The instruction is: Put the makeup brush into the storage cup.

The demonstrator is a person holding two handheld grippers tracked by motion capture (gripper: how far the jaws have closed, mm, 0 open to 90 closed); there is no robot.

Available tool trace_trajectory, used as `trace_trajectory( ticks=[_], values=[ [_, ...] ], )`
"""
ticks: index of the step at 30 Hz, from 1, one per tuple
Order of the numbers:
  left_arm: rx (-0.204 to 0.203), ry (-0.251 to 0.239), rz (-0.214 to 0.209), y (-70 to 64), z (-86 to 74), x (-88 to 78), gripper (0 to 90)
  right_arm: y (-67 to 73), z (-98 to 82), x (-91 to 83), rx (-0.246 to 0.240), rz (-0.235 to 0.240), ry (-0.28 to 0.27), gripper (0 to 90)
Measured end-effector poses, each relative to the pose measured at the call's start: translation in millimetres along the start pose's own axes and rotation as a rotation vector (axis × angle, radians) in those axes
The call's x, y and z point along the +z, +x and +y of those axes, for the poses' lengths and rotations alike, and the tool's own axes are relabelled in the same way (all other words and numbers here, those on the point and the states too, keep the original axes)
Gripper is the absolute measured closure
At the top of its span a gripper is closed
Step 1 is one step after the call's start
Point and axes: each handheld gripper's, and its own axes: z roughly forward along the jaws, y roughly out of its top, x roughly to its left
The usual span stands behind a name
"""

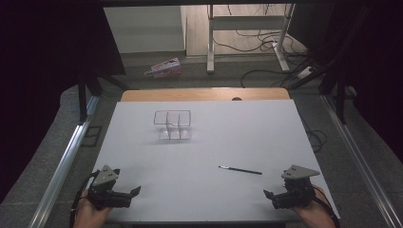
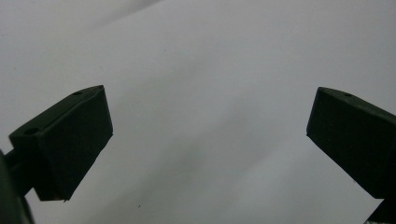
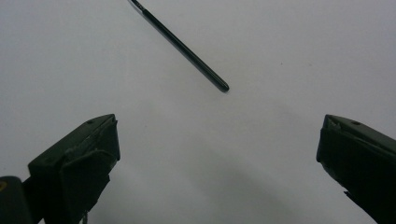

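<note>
A thin black brush-like stick (image 1: 240, 170) lies flat on the white table (image 1: 247, 128), right of centre. In the right gripper view the stick (image 3: 187, 49) slants up and to the left, its blunt end a little ahead of my jaws. My right gripper (image 1: 269, 198) (image 3: 219, 121) rests at the front right edge, open, with nothing between its jaws. My left gripper (image 1: 133, 196) (image 2: 210, 112) sits at the front left edge, also open over bare table. A clear plastic box with dividers (image 1: 172, 124) stands toward the far middle of the table.
A wooden strip (image 1: 204, 94) borders the table's far edge. Beyond it on the floor lie a pink carton (image 1: 164, 69), cables and a white metal frame (image 1: 247, 23). Metal rails (image 1: 66, 156) run along both sides of the table.
</note>
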Motion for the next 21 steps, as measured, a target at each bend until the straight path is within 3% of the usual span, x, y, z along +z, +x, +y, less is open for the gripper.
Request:
trace_trajectory(
  ticks=[6, 13, 21],
  values=[
    [0.04, 0.038, 0.015, -6.4, 1.7, 1.5, 0.7, -1.6, -0.6, -0.3, -0.003, -0.005, 0.011, 0.0],
    [0.011, 0.017, 0.012, -2.8, 0.6, -0.6, 0.6, -4.8, -1.1, -0.8, 0.01, 0.0, 0.007, 0.0],
    [0.012, 0.025, 0.017, -3.0, 0.5, 0.3, 0.5, -6.0, 1.8, -0.6, 0.025, 0.008, 0.025, 0.0]
  ],
)
